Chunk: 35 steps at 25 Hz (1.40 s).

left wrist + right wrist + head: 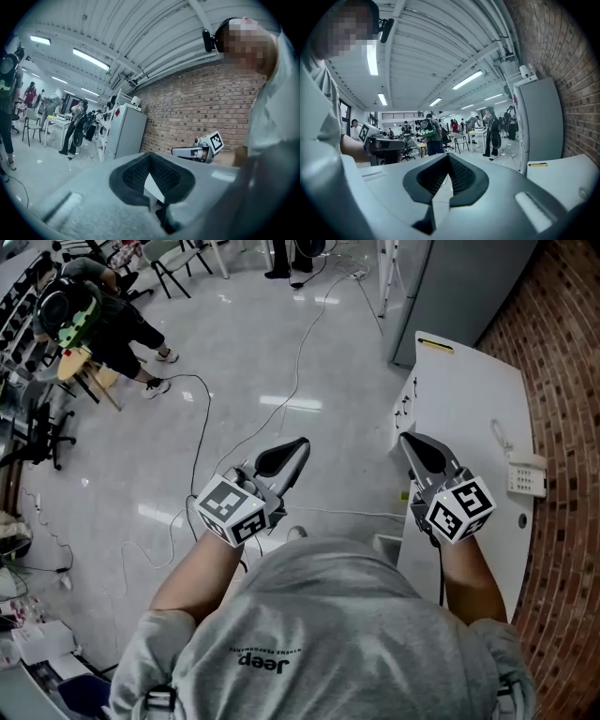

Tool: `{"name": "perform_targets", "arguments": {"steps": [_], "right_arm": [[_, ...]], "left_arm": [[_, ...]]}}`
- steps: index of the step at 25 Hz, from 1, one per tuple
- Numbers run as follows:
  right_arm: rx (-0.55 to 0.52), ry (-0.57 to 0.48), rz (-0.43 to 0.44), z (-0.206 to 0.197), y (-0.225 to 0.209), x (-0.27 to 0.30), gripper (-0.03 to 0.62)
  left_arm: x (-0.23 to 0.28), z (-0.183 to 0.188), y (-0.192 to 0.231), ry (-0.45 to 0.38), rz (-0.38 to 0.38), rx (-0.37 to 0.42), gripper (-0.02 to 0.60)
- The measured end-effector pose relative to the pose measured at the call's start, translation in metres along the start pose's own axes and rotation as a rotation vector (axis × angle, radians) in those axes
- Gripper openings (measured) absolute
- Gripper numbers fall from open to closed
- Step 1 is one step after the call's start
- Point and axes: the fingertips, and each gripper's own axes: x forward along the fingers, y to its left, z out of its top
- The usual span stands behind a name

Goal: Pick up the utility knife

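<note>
The utility knife [434, 345] is a thin yellow bar lying at the far end of the white table [469, 409]; the right gripper view shows the knife [537, 164] near the table's edge. My right gripper [405, 439] hovers over the table's near left edge, well short of the knife, jaws shut and empty. My left gripper [302, 442] hangs over the floor left of the table, also shut with nothing in it. Each gripper view shows its own closed pads, the left gripper [151, 158] and the right gripper [449, 158], pointing roughly level.
A white box-shaped device [527, 474] and a looped cable [502, 437] lie on the table's right side by the brick wall. A grey cabinet [450, 296] stands beyond the table. Cables trail over the floor [281, 399]. A person [103, 315] sits far left.
</note>
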Motion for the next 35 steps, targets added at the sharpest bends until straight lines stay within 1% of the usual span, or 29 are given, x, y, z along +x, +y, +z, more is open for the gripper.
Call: {"name": "perform_targets", "arguments": {"steps": [4, 9, 11, 16, 19, 23, 26, 29, 35], "right_arm": [[0.009, -0.017, -0.029, 0.016, 0.005, 0.032, 0.009], [-0.002, -0.040, -0.082, 0.034, 0.007, 0.066, 0.009], [0.009, -0.044, -0.106, 0.037, 0.002, 0.075, 0.009], [0.014, -0.021, -0.121, 0.034, -0.023, 0.094, 0.009], [0.021, -0.026, -0.126, 0.034, -0.054, 0.106, 0.009], [0.015, -0.033, -0.088, 0.039, -0.108, 0.134, 0.009], [0.003, -0.043, -0.059, 0.048, -0.161, 0.155, 0.009], [-0.004, -0.043, -0.028, 0.063, -0.216, 0.177, 0.009], [0.000, -0.046, 0.015, 0.085, -0.309, 0.197, 0.009]], "left_arm": [[-0.003, 0.006, 0.040, -0.004, -0.038, -0.008, -0.002], [-0.009, 0.009, 0.084, 0.022, -0.101, -0.006, -0.002], [-0.006, 0.011, 0.101, 0.024, -0.109, -0.005, -0.002], [0.013, 0.010, 0.128, 0.019, -0.110, -0.029, -0.002], [0.035, 0.008, 0.141, 0.027, -0.102, -0.027, -0.002], [0.078, 0.010, 0.169, 0.020, -0.061, -0.025, -0.002], [0.126, 0.015, 0.193, 0.012, -0.026, -0.031, -0.002], [0.181, 0.028, 0.211, 0.008, 0.002, -0.041, -0.002], [0.278, 0.054, 0.226, 0.029, 0.015, -0.014, -0.002]]}}
